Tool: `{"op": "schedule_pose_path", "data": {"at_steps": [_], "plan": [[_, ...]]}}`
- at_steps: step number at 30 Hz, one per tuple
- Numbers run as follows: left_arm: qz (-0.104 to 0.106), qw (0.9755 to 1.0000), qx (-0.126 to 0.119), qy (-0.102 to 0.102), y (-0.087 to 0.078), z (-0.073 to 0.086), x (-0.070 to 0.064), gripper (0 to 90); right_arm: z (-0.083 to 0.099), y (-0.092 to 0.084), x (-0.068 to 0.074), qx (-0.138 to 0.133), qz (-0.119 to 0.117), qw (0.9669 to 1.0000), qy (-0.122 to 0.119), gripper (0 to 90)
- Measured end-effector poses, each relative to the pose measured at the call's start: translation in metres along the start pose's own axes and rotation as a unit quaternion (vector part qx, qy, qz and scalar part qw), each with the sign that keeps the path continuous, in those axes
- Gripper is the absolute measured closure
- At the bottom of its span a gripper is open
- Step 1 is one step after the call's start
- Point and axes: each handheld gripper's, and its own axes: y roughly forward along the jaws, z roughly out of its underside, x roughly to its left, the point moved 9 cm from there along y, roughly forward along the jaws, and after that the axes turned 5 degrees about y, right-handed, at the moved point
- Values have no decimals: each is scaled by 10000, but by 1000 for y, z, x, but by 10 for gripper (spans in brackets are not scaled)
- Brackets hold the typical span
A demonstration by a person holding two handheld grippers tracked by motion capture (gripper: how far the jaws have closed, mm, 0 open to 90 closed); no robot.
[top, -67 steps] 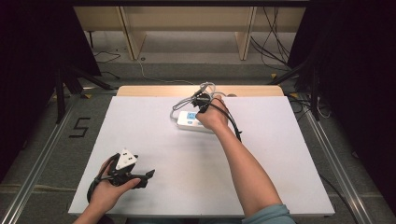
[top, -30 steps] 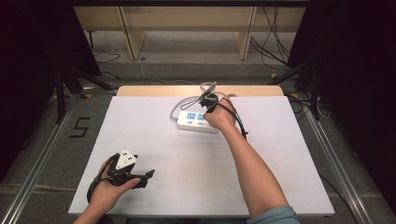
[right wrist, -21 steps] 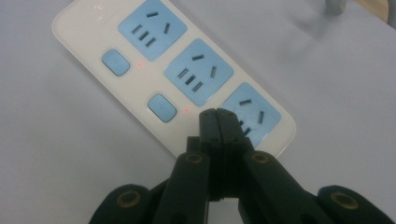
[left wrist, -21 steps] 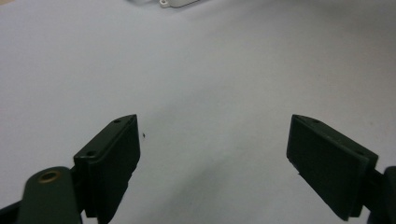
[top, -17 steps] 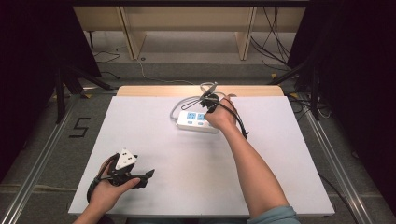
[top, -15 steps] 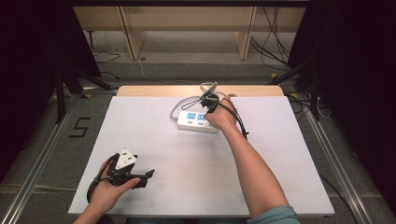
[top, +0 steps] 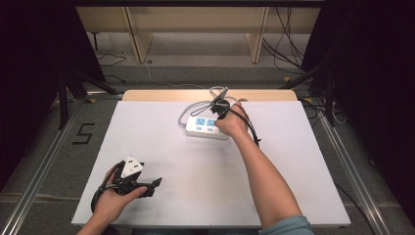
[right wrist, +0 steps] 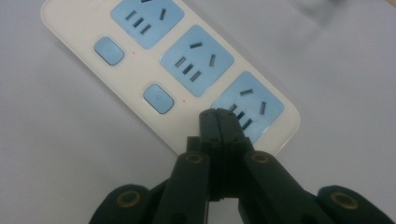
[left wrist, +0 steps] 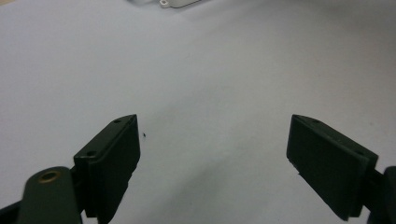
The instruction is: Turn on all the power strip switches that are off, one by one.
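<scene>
— Power strip (top: 208, 127) lay where?
— Far centre of the worktop (top: 161, 147); right hand-held gripper (right wrist: 218, 119) hovered over it, jaws pressed together, empty.
— And the left hand-held gripper (left wrist: 212, 158)?
— Jaws apart, near-left. The strip looked rigid, light, slippery; I'd grip its long sides.

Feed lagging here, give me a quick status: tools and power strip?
Right tool shut, empty, tips over the strip's end socket by the third switch. Left tool open, idle near table edge. Nothing in the way.
</scene>
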Motion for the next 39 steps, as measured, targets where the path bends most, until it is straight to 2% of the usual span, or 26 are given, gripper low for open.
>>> {"op": "schedule_pose_path", "data": {"at_steps": [31, 39], "plan": [[7, 10000, -4, 5, 0, 0, 0, 174, 2, 7, 1, 49, 21, 10000, -30, 900], [9, 10000, -10, -1, 0, 0, 0, 173, 2, 7, 1, 56, -18, 10000, 40, 900]]}}
